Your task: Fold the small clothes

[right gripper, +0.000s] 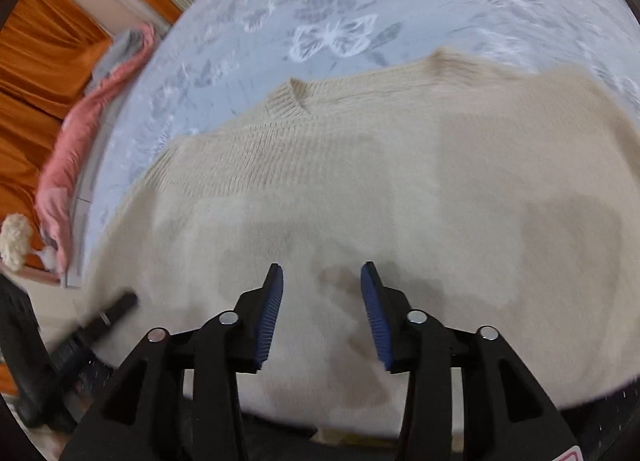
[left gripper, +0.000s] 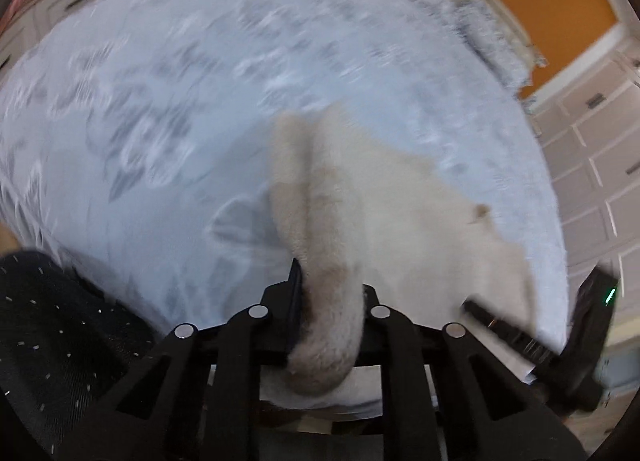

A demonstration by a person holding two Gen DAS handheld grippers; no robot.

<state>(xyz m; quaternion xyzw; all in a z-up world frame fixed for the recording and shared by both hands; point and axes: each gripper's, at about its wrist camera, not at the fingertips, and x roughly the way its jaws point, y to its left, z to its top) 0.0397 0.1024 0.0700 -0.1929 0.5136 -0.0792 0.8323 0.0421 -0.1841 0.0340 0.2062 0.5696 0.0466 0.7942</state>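
The left gripper (left gripper: pixel 330 301) clamps the cream sweater (right gripper: pixel 360 181). The right gripper (right gripper: pixel 322 309) gapes above it. Folding looks barely begun.

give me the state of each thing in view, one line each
cream sweater: partly spread on the bed, one edge bunched and lifted
left claw: shut on a fold of the sweater
right claw: open, over the sweater, holding nothing
bedsheet: spread flat under the sweater
pink garment: lying crumpled along the bed's edge
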